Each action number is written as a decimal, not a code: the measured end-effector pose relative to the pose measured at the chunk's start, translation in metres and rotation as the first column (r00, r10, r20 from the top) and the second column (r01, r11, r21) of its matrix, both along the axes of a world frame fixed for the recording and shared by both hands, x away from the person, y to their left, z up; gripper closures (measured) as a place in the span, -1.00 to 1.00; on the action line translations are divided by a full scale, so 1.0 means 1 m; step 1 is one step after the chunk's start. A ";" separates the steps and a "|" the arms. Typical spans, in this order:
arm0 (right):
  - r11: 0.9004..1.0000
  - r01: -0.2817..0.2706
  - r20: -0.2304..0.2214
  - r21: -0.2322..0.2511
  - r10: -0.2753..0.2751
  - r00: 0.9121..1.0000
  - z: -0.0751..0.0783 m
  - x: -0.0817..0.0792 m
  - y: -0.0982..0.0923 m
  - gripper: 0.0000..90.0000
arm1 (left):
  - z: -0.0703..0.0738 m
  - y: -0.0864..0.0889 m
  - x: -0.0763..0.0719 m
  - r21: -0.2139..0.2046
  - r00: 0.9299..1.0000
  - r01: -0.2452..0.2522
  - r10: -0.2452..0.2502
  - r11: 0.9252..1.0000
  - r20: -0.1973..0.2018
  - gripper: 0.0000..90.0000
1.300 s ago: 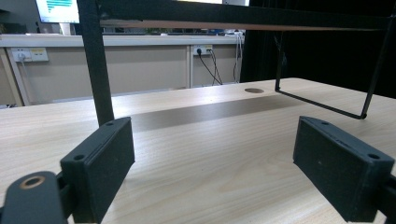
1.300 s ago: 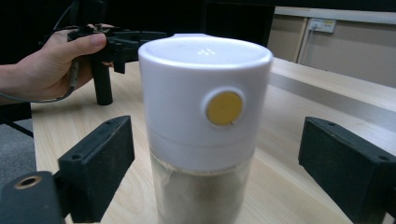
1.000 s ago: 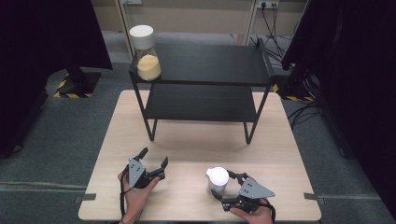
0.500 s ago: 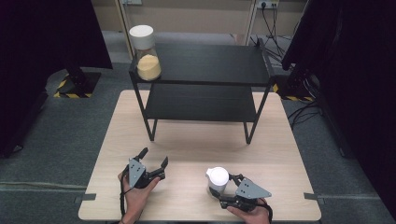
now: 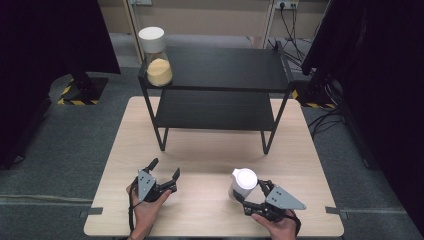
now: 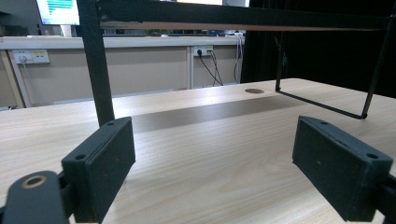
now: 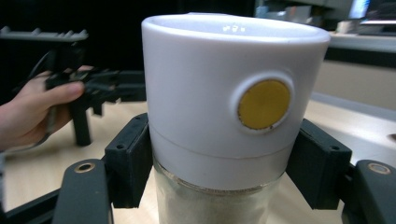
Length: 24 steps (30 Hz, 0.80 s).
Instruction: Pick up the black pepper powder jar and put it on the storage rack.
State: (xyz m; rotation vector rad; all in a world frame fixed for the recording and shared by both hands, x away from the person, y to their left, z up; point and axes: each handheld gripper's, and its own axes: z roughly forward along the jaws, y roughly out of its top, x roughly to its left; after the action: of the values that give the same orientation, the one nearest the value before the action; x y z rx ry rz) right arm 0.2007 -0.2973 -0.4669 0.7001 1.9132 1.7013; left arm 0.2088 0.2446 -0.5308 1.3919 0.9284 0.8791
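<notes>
The right gripper (image 5: 251,196) is near the front edge of the table (image 5: 210,155), toward its right front corner, and its jaws have just been closing on the white-lidded jar (image 5: 243,184). In the right gripper view the two black pads (image 7: 131,158) press the jar (image 7: 224,121) from both sides, at the seam where the white lid meets the glass. The jar stands upright, so its long axis is vertical, while the gripper comes in level from the person's side. The jar therefore lies directly ahead of this gripper, between the jaws, and the grip is across the axis. I think the bottom of the jar rests on the table, but the view does not show it clearly.

The left gripper (image 5: 165,177) is well apart, near the left part of the front edge, with its jaws spread and nothing between them; it is the farther one from the jar.

Farther back stands the black shelf (image 5: 220,75), and on its top left corner a second jar (image 5: 156,56) with yellow filling.
</notes>
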 end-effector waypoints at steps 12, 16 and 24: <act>0.995 0.099 0.034 0.033 -0.100 0.994 0.015 -0.001 -0.005 -0.32 | 0.000 0.000 0.000 -0.003 1.000 -0.003 0.003 1.000 -0.001 -0.72; 0.992 0.116 0.045 0.046 -0.118 0.992 0.020 0.000 -0.005 -0.32 | 0.000 0.000 0.000 -0.002 1.000 -0.003 0.003 1.000 -0.001 -0.72; 0.988 0.145 0.061 0.059 -0.148 0.987 0.028 0.003 -0.004 -0.32 | 0.000 0.000 0.000 -0.004 1.000 -0.004 0.004 1.000 0.000 -0.72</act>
State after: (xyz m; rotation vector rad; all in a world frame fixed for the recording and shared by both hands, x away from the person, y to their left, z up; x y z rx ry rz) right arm 0.2034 -0.3008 -0.4387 0.7768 1.7331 1.6687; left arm 0.2084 0.2445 -0.5311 1.3871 0.9329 0.8802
